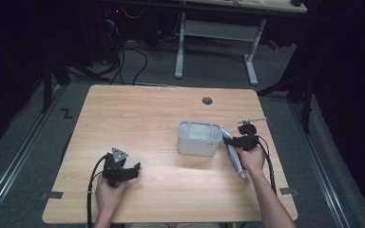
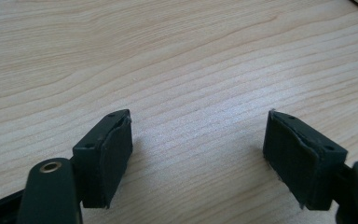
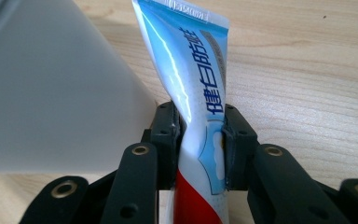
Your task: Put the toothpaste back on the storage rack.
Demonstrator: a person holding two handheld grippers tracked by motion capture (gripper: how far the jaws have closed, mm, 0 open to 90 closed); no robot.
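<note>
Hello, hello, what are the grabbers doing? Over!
Left gripper open, empty. Right gripper shut on toothpaste tube. White bin beside it.

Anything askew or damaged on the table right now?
Only the blue, white and red toothpaste tube: the right gripper pinches it, denting its body where the jaws close. The white plastic bin beside it stands upright.

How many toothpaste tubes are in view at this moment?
1. The toothpaste tube is clamped in the right gripper, just right of the white container. The container's inside is not fully visible, so more could be hidden.
</note>
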